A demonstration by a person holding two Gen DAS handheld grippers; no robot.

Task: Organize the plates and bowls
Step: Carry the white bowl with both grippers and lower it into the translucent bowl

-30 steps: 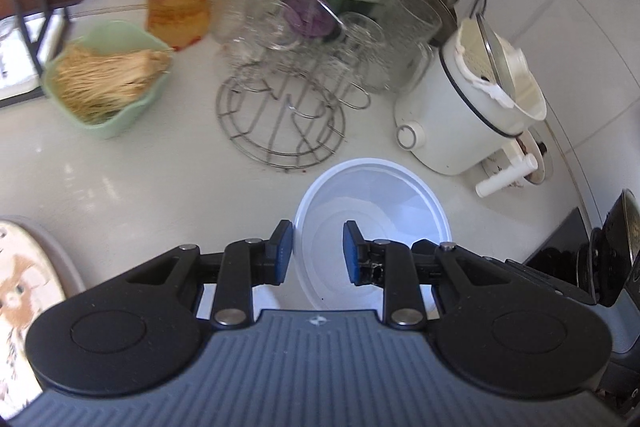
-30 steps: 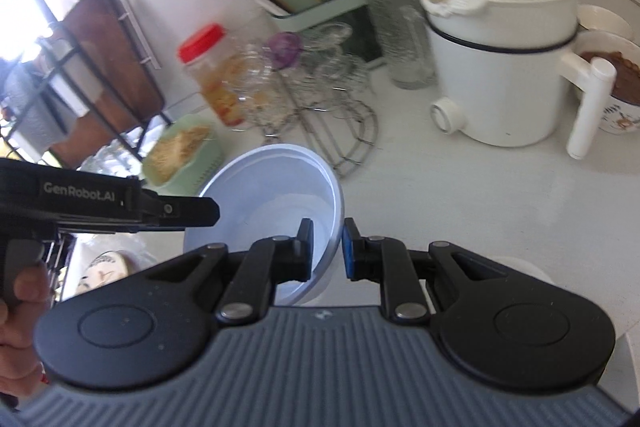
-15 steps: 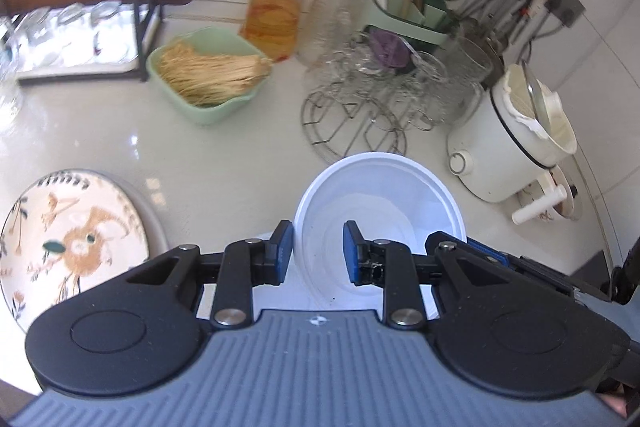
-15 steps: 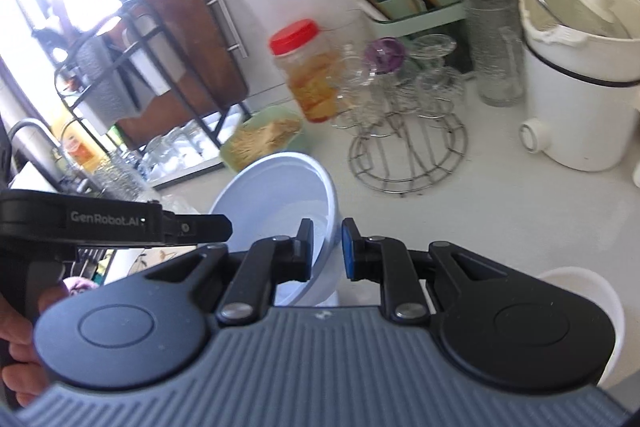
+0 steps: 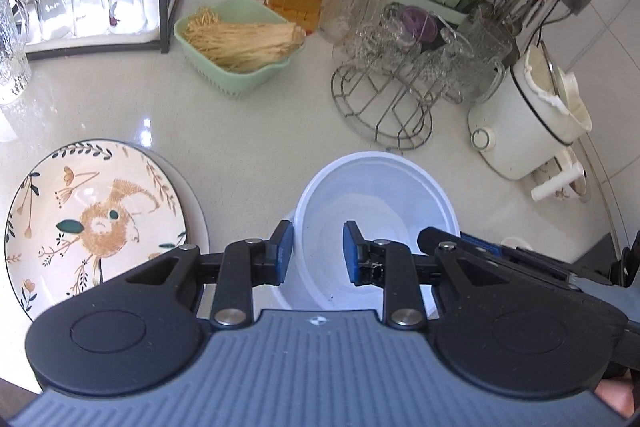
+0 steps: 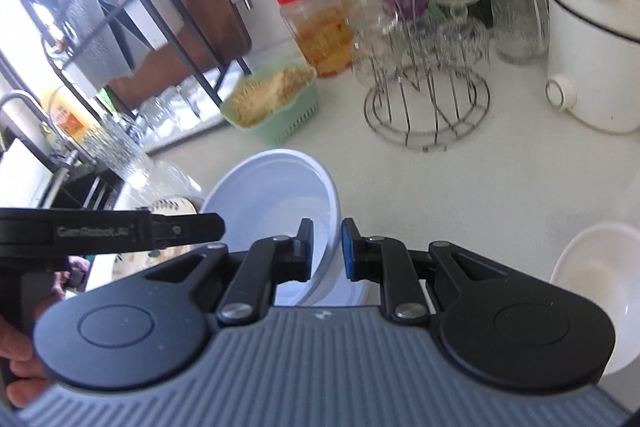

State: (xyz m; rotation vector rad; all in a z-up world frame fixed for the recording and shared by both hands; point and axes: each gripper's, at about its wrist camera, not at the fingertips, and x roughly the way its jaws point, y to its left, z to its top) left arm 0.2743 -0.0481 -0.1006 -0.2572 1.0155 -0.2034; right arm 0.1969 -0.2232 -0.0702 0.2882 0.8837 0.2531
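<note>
Pale blue plastic, the bowl (image 5: 376,211) hangs above the white counter (image 5: 248,131) beside the squirrel plate (image 5: 96,223), its rim clamped by both the left gripper (image 5: 318,253) and right gripper (image 6: 325,250); probably light, slick and slightly flexible, best held by opposite rim edges.

Two bowls (image 6: 276,195), one plate (image 5: 92,223)

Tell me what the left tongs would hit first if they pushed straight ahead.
Little room: the left tongs already straddle the white bowl's near rim. Beyond the bowl probably comes the wire rack, though depth is unclear.
</note>
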